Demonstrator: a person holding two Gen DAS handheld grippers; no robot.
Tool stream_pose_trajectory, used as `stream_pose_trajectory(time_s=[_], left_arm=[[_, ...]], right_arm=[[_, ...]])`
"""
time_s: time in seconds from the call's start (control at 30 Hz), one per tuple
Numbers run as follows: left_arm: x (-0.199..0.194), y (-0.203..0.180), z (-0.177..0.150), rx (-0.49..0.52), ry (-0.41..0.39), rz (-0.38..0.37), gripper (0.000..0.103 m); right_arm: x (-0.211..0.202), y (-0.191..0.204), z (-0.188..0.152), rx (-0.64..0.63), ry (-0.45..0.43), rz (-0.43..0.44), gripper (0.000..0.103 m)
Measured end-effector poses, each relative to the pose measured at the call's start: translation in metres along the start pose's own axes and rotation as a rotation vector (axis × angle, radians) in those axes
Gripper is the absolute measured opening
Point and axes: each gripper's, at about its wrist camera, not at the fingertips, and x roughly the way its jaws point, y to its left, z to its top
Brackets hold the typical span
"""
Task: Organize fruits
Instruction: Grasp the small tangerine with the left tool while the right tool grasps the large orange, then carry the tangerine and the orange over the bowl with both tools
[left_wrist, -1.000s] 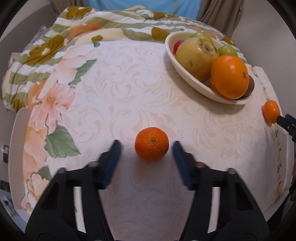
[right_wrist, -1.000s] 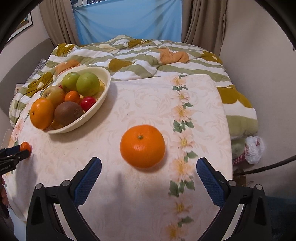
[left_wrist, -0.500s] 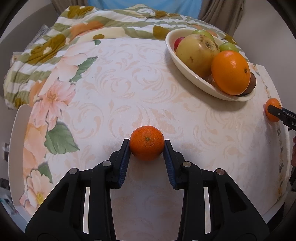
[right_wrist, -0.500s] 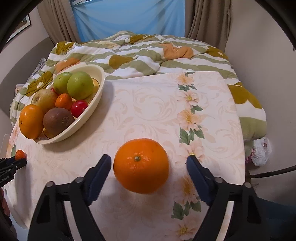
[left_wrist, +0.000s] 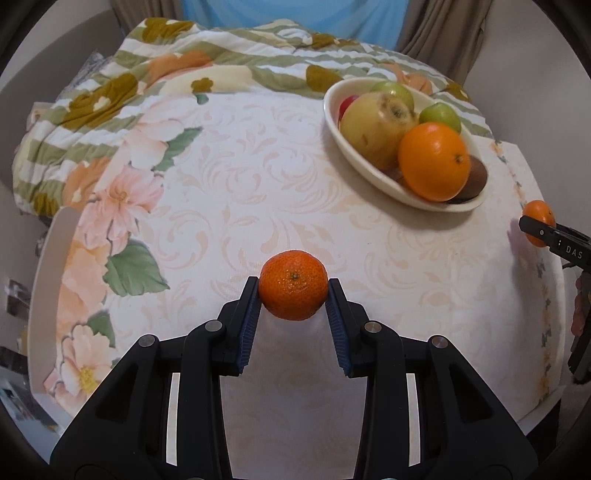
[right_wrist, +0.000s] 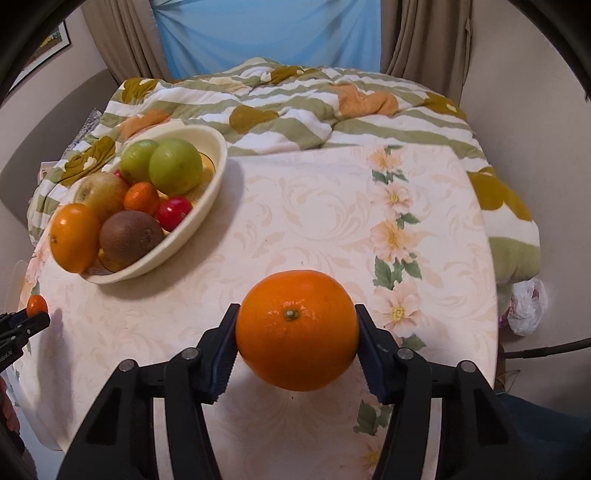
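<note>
My left gripper (left_wrist: 292, 291) is shut on a small mandarin (left_wrist: 293, 284), held just above the floral tablecloth (left_wrist: 236, 192). My right gripper (right_wrist: 295, 328) is shut on a large orange (right_wrist: 296, 329), also low over the cloth. A cream oval bowl (left_wrist: 373, 173) at the far right of the left wrist view holds a pear, an orange, green fruits and a kiwi. The bowl also shows at the left of the right wrist view (right_wrist: 192, 229). The right gripper's orange shows at the right edge of the left wrist view (left_wrist: 540, 215); the mandarin shows at the left edge of the right wrist view (right_wrist: 37, 305).
A striped, flowered blanket (right_wrist: 295, 107) lies behind the table. The table edge (right_wrist: 491, 295) drops off on the right, with a white plastic bag (right_wrist: 526, 307) on the floor. A blue curtain (right_wrist: 269, 33) hangs at the back.
Both grippers moved forward and closed: the left on the mandarin, the right on the large orange. Both were open around their fruit one second ago.
</note>
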Motion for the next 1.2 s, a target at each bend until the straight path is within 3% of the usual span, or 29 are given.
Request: stream_pose_trajectory(time_s=[0.33,0.6,0.93,1.2], left_arm=[[-0.055,-0.014,0.013,-0.012,-0.064,-0.011,0.043],[-0.09,-0.036,0.04,0.039,-0.143,-0.051,0.043],[-0.08,-0.058,0.106,0.174,-0.17,-0.144,0.043],[-0.046,-0.082,0.151,0.315,-0.13,-0.223,0.043]], right_arm=[[-0.055,0.01,0.012,-0.047,-0.055,0.031,0.054],[-0.091,0.028,0.03,-0.078,-0.108,0.076,0.054],[-0.103,0.046,0.055,-0.033,-0.153,0.067,0.054],[-0.099,0.051,0.072,0.046,-0.157,0.023,0.054]])
